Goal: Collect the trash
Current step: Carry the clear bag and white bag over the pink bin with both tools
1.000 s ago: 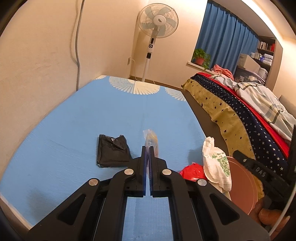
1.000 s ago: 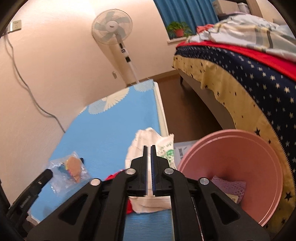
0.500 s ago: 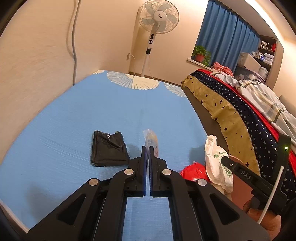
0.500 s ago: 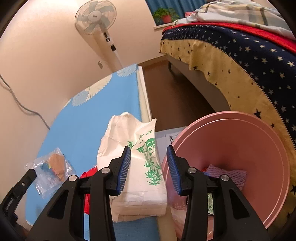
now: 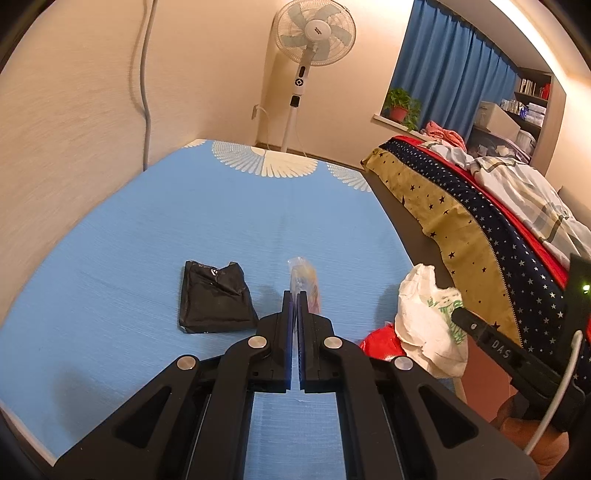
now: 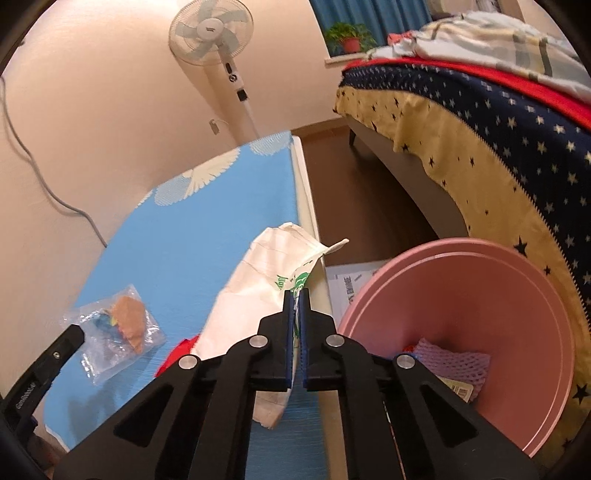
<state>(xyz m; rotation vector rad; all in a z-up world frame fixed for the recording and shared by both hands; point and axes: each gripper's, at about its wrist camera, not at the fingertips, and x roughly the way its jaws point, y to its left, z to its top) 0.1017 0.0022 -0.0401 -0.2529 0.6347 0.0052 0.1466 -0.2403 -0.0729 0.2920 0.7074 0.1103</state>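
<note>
Beside the pink plastic basin [image 6: 461, 295], the right gripper [image 6: 295, 295], jaws just closed, pinches the limp white plastic bag [image 6: 258, 273] by a crumpled fold, light, slippery, likely to sag.

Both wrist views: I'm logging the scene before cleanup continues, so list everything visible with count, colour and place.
white plastic bag with green print: one, white, mat's right edge, pinched in the right gripper.
clear plastic packet: one, transparent with orange and blue contents, on the mat, gripped by the left gripper.
black folded pouch: one, black, on the mat.
red plastic wrapper: one, red, under the white bag.
pink round basin: one, pink, beside the mat.
purple foam net: one, purple, inside the basin.
blue mat: one, blue.
standing fan: one, white, by the wall.
left gripper: black, shut.
right gripper: black, shut.
</note>
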